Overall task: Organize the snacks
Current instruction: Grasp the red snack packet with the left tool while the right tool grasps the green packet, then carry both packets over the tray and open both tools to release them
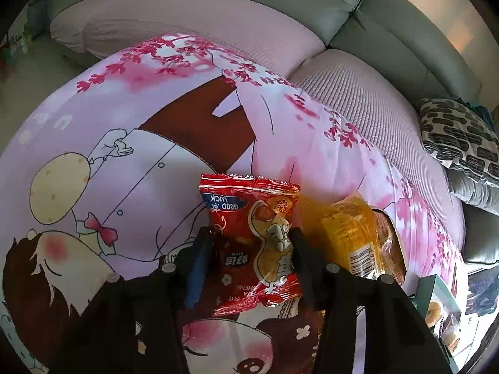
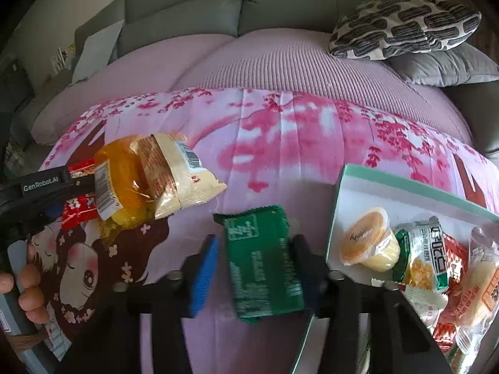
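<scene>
My left gripper (image 1: 249, 243) has its jaws around a red snack packet (image 1: 252, 237) printed "GOOD LUCK"; the fingers touch its sides over the pink cartoon cloth (image 1: 124, 118). The same packet (image 2: 78, 208) shows in the right wrist view behind the left gripper. My right gripper (image 2: 255, 252) is open around a green snack packet (image 2: 263, 261), which looks blurred and touches only the right finger. A yellow packet (image 1: 346, 237) and a cream packet (image 2: 181, 174) lie together beside the red one.
A teal-rimmed white box (image 2: 405, 184) at the right holds a jelly cup (image 2: 368, 243) and several wrapped snacks. A patterned cushion (image 2: 402, 25) and grey pillow lie on the sofa behind. The person's fingers (image 2: 28, 290) show at lower left.
</scene>
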`<state>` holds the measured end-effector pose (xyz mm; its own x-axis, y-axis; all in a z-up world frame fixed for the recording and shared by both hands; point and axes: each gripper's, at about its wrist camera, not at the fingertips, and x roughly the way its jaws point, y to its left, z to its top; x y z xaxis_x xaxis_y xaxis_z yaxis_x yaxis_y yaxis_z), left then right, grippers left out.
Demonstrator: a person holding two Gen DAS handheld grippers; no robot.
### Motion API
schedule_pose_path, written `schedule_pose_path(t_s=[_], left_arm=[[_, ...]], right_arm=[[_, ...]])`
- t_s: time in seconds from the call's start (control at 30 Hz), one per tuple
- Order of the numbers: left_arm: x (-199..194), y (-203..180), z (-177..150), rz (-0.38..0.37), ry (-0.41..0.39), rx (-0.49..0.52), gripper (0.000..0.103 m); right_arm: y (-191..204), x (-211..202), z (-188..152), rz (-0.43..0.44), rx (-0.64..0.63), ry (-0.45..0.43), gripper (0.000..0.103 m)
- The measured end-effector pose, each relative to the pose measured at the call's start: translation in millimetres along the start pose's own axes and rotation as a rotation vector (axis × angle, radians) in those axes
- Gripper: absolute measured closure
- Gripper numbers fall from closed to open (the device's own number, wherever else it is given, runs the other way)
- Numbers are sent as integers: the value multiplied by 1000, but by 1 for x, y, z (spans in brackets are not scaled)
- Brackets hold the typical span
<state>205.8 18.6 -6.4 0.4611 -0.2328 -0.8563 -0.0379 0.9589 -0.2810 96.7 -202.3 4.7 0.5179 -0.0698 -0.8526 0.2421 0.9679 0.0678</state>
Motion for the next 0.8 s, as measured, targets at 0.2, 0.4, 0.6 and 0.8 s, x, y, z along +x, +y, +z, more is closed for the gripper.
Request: schedule_pose_path(t_s=[0.2, 0.4, 0.6, 0.8], left_arm=[[-13, 4, -3, 16, -4, -23, 54], [-46, 6, -9, 16, -62, -44, 54], [-70, -3, -23, -12, -93, -41, 54], [-93, -30, -32, -78, -127, 6, 54]], right_arm=[[-4, -5, -5, 26, 32, -1, 61], [-5, -29, -13, 73, 75, -32, 61], [-9, -61, -24, 113, 116, -79, 61], [-19, -91, -36, 126, 153, -127, 61]])
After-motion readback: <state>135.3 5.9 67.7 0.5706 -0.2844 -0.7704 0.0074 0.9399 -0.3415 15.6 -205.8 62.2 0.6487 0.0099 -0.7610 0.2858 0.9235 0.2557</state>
